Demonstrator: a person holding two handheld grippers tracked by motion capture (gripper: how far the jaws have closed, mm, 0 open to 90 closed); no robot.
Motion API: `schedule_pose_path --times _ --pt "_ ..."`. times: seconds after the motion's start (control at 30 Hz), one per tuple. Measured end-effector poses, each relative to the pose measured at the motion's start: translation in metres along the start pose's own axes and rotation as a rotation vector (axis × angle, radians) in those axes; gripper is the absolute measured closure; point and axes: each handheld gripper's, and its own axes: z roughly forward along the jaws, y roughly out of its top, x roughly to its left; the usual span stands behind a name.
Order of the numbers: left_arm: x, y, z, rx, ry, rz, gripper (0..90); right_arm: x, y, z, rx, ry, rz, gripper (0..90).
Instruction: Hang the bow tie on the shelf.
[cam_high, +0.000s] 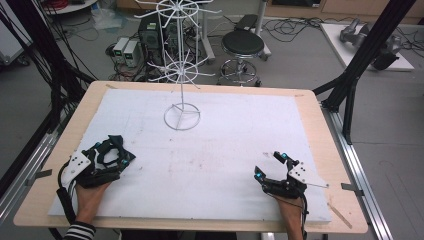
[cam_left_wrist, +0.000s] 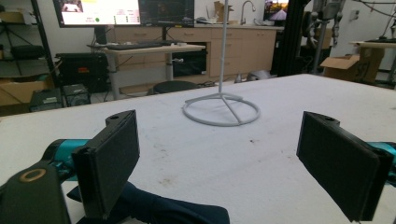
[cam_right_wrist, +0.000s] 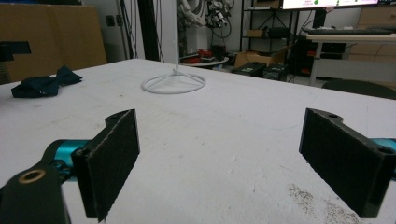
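Note:
A white wire display stand (cam_high: 182, 80) rises from a ring base (cam_high: 182, 118) at the back middle of the white mat. A dark navy cloth (cam_left_wrist: 154, 209) lies crumpled on the mat just under and in front of my left gripper (cam_left_wrist: 219, 135), whose jaws stand wide open with nothing between them. In the right gripper view the same cloth (cam_right_wrist: 44, 84) sits far off to the left. My left gripper (cam_high: 122, 149) rests at the mat's front left. My right gripper (cam_high: 267, 164) rests at the front right, open and empty (cam_right_wrist: 222, 121).
A white foam mat (cam_high: 215, 150) covers a wooden table (cam_high: 325, 150). Black frame posts (cam_high: 360, 65) stand at the right, a stool (cam_high: 242, 47) and computer boxes (cam_high: 150, 32) behind the table.

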Motion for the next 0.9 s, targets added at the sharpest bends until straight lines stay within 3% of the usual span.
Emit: schedule_pose_path --times 0.13,0.37,0.57,0.6,0.63,0.67,0.7,0.73,0.87,0.9 --pt "0.002 0.005 -0.001 0.013 0.001 -0.01 13.5 0.0 0.0 0.0 -0.001 0.002 0.001 11.2" --pt "0.012 0.029 -0.005 0.064 -0.018 -0.006 13.5 0.0 0.0 0.0 0.0 0.001 0.0 11.2" --pt "0.02 0.047 -0.009 0.171 -0.047 0.01 13.5 0.0 0.0 -0.001 -0.004 0.001 -0.003 11.2" --pt "0.022 0.05 -0.009 0.215 -0.054 0.027 13.5 0.0 0.0 -0.001 -0.003 0.001 -0.002 11.2" --pt "0.022 0.05 -0.009 0.215 -0.054 0.027 13.5 0.0 0.0 0.0 -0.004 0.0 -0.003 11.2" --pt "0.024 0.053 -0.01 0.258 -0.071 0.042 13.5 0.0 0.0 0.0 -0.003 0.0 -0.001 11.2" --pt "0.024 0.053 -0.01 0.258 -0.071 0.042 13.5 0.0 0.0 0.0 -0.003 0.0 -0.001 11.2" --pt "0.024 0.053 -0.009 0.29 -0.08 0.056 13.5 0.0 0.0 -0.001 -0.003 -0.001 0.0 11.2" --pt "0.025 0.053 -0.008 0.333 -0.093 0.073 13.5 0.001 0.0 -0.001 -0.004 -0.001 -0.002 11.2" --pt "0.026 0.053 -0.006 0.371 -0.104 0.079 13.5 0.001 0.0 0.0 -0.004 -0.002 -0.004 11.2"
